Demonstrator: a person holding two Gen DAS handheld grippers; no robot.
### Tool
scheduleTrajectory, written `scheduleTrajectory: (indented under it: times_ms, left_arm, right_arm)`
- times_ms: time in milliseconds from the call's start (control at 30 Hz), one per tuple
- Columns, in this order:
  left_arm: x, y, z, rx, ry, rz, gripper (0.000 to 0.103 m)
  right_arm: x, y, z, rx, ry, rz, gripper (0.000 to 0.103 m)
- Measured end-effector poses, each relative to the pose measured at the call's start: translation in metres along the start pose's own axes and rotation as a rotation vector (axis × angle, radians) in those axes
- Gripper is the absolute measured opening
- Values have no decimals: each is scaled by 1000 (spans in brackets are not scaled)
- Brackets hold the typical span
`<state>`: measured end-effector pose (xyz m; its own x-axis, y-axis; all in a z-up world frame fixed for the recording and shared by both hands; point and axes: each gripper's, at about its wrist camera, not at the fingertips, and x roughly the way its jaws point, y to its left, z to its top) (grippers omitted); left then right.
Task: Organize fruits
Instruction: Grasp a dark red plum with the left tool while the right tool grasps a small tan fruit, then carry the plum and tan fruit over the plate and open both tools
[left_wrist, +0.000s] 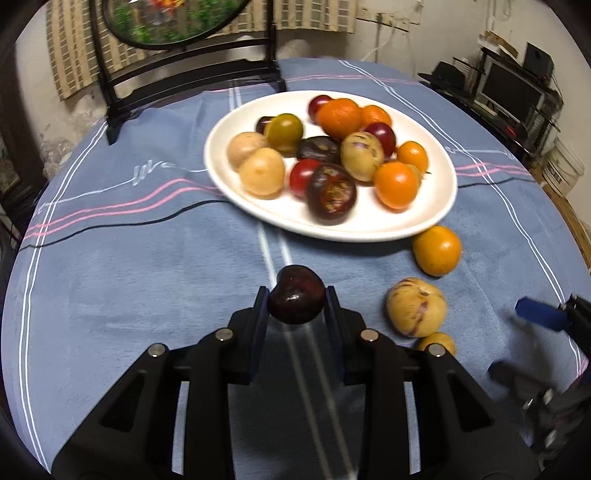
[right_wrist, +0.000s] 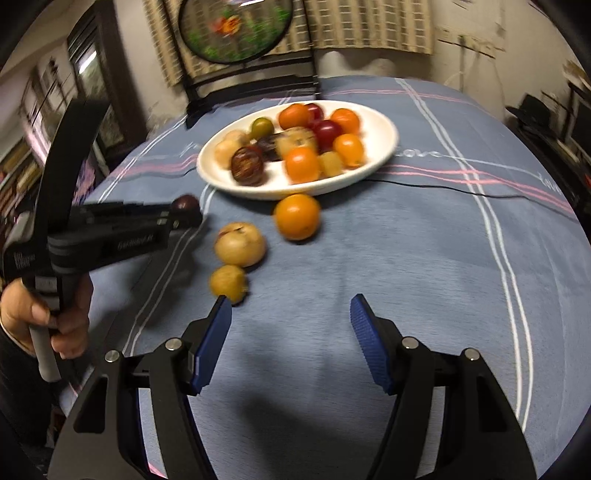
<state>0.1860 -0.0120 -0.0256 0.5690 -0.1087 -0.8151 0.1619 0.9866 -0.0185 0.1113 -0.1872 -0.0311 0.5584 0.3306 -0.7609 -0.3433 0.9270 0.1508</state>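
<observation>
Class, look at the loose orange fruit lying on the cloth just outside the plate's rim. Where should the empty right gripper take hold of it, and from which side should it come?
Grip the orange fruit across its widest middle, coming down from above on the near side with the open right gripper. It is round and smooth, so a lower or higher hold would likely slip; the white plate crowds its far side.

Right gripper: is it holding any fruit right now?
No, the right gripper stands open over bare blue tablecloth, nothing between its pads.

Dim warm indoor light, my fisheye bends everything and blacks out corners, plate (right_wrist: 384, 147) fruit smeared by motion blur, soft shadow at 6 o'clock.
</observation>
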Motion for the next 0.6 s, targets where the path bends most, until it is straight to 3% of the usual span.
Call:
scheduleTrajectory:
  times_ms: [167,200,233,467,600]
  left_arm:
    - [-3,12,-1,-27,-4,10,30]
    - [-4,15,-2,-33,-6,10,30]
    - [-5,16,-2,-38,-8,11,30]
    - [-8,21,-3,-55,-15,0,30]
    - [-8,20,-3,-54,-16,-1,30]
  right_arm:
    - [17,24,6,-55,24,0,67]
    - [21,29,7,-69,27,-6,65]
    - [26,34,9,-81,40,-14,55]
    - [48,39,18,-64,77,-45,48]
    - [48,36,17,-50,73,-36,27]
